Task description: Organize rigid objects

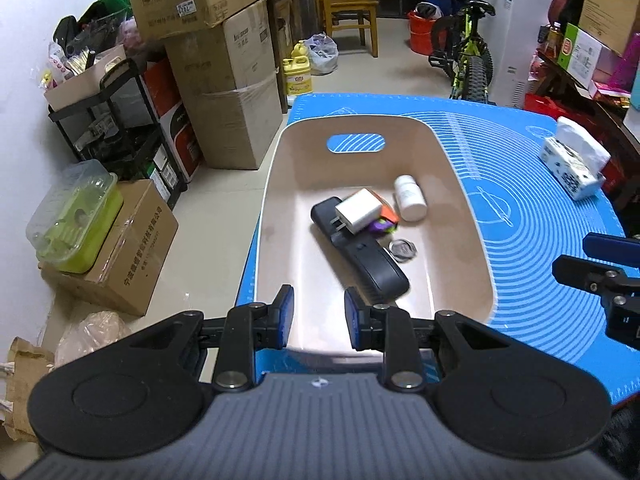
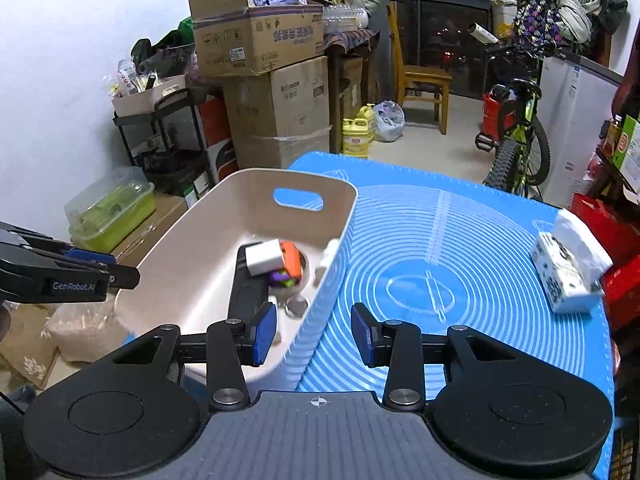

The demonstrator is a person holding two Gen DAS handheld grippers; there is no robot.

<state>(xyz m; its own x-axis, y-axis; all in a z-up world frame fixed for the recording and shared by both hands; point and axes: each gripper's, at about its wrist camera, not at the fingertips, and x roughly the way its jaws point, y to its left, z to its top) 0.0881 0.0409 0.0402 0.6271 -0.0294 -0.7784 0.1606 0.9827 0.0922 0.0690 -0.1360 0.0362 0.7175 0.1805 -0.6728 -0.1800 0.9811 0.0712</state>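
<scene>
Cluttered home storage room: stacked cardboard boxes against the wall, wooden chair right of them, bicycle further right, yellow jugs at their foot.

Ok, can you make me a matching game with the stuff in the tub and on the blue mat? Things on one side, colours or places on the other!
Things:
1. charger plug
2. long case
3. tissue pack
4. little bottle

Colours and places:
A. black, lying on the floor of the beige tub
B. white, lying on its side in the tub, near the right wall
C. out of the tub, on the blue mat, near its right edge
D. white, resting on top of the black thing

Pairs: 1-D, 2-A, 3-C, 4-B
</scene>
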